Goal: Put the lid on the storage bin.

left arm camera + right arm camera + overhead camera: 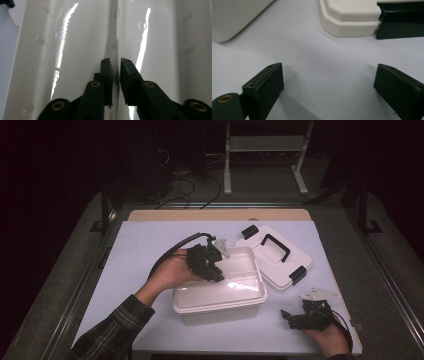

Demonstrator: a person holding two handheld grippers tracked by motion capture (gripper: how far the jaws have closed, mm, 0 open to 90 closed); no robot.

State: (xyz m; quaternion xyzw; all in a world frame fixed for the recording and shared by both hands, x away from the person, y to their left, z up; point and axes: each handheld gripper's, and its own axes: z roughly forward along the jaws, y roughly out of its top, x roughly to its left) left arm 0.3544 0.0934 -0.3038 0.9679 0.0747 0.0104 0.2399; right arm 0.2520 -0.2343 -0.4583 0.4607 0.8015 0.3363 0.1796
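Leftward, the left gripper reaches into the open white plastic storage box mid-counter, jaws nearly together, gripping nothing; its white black-handled lid lies beyond the right gripper, jaws wide apart.

The box sits mid-table. Its lid lies at two o'clock, just beside it. The left gripper is over the box, the right gripper at four o'clock.

One white box; one lid, seemingly with two black latches; two grippers.
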